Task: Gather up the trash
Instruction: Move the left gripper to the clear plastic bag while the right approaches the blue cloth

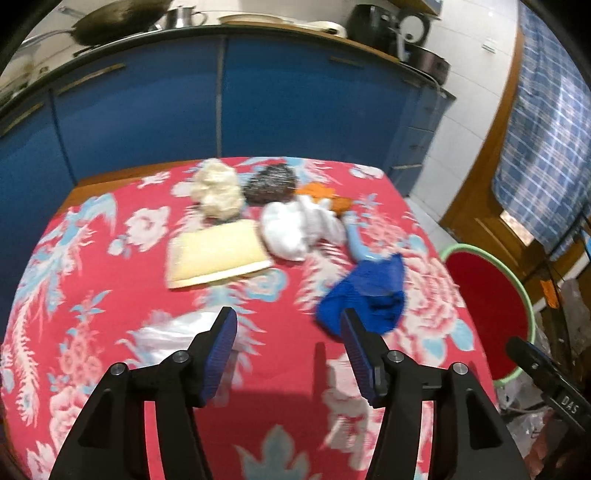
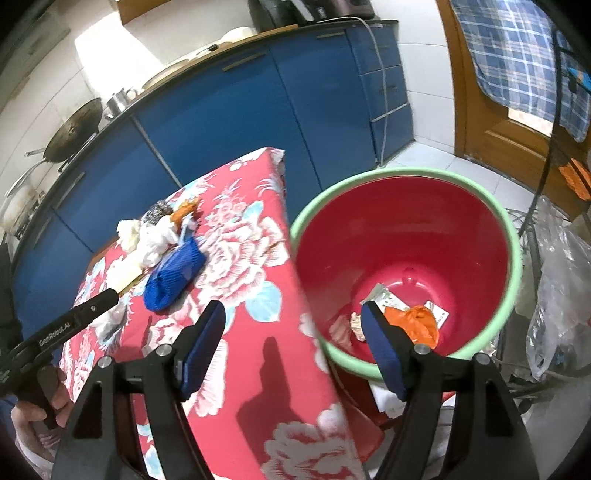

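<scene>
Blue ribbed pads line both tools, and both stand spread with nothing between them. The left gripper point(image 1: 288, 332) hangs over the near part of the red flowered cloth point(image 1: 92, 295) that covers the counter, its jaws wide apart. A clear plastic bag point(image 1: 173, 332) lies flat on the cloth just beside its left finger, and a crumpled blue bag point(image 1: 369, 291) lies just past its right finger.

Farther out on the cloth the rest of the trash sits bunched together: a flat cream-coloured piece point(image 1: 214, 254), a white crumpled wad point(image 1: 299, 229) touching it, a cream-coloured lump point(image 1: 218, 190), a dark speckled lump point(image 1: 271, 182) and an orange scrap point(image 1: 325, 195) at the far side. A pale blue strip point(image 1: 358, 240) runs from the white wad toward the blue bag.

The right gripper point(image 2: 291, 325) is likewise open and empty, held over the counter's edge, one finger above the cloth and the other above the red bucket point(image 2: 406, 236) with its pale green rim, which stands beside the counter, lower down. At the bucket's bottom lie an orange plastic bag point(image 2: 417, 325), a couple of white printed wrappers point(image 2: 384, 297) and a small pale scrap point(image 2: 356, 323).

Blue cabinets point(image 1: 147, 110) stand behind, with a wok point(image 1: 118, 18) on top.
</scene>
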